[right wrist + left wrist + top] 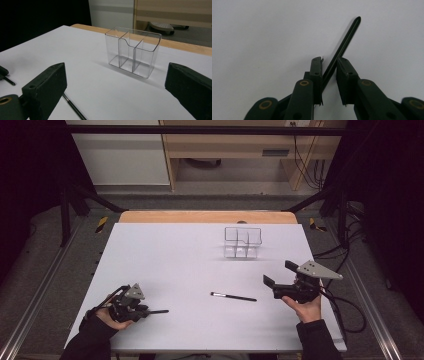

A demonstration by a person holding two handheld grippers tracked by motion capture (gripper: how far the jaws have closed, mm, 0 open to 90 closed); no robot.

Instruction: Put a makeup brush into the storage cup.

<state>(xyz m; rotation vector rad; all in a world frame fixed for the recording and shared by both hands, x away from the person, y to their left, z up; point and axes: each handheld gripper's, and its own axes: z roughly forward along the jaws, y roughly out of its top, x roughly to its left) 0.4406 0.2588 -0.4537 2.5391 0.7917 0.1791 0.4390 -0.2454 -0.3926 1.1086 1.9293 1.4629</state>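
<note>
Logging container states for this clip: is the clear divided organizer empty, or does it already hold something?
Empty. The clear organizer stands upright on the white table, and its bare floor shows through every compartment. One brush lies on the table.

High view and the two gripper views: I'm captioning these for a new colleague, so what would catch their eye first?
Most striking is the clear plastic organizer, standing upright and empty toward the table's far side. Next, the left hand-held gripper, near the front left corner, is closed on a thin black stick that juts out past its jaws. Another black stick lies on the white table near the open right hand-held gripper.
</note>
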